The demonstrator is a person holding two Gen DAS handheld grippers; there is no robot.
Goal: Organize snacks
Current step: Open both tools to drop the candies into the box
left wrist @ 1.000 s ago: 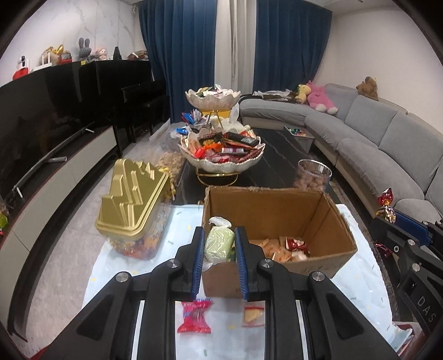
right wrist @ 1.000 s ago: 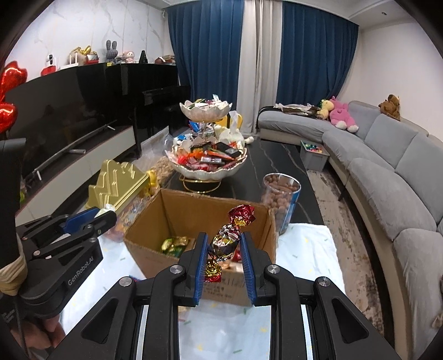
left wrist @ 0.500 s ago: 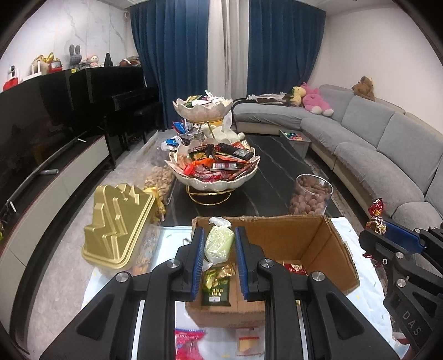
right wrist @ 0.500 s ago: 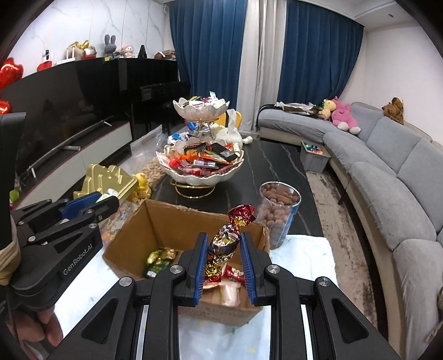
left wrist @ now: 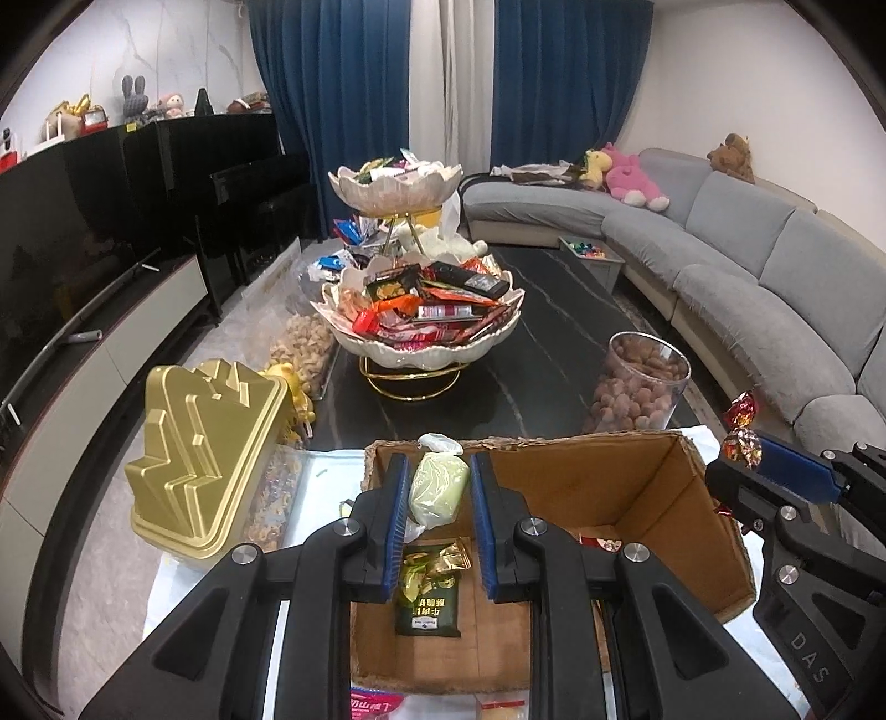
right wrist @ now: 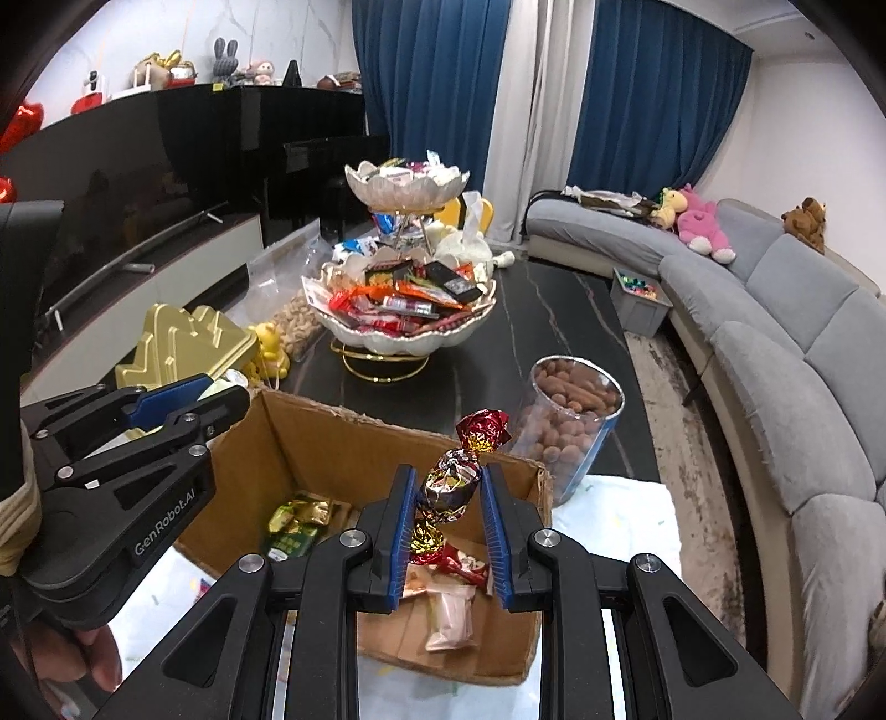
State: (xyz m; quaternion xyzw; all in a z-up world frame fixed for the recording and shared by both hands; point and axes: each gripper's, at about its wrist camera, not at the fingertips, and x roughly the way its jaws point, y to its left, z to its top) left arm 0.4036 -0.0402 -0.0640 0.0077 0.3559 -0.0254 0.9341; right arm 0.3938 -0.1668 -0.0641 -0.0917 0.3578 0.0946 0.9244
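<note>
Stamped "GenRobot.AI", the left gripper (left wrist: 434, 487) pinches a pale green wrapped snack (left wrist: 437, 490) over the cardboard box (left wrist: 692, 498), while the right gripper (right wrist: 448, 495), lettered "DAS", clamps a foil-wrapped candy (right wrist: 451, 487) above it.

- Grey curved sofa (left wrist: 736, 260) runs along the right.
- Blue curtains (left wrist: 338, 99) hang behind the sofa's far end.
- Black cabinet (left wrist: 138, 183) stands opposite the sofa.
- White marble wall (left wrist: 111, 50) rises above it.
</note>
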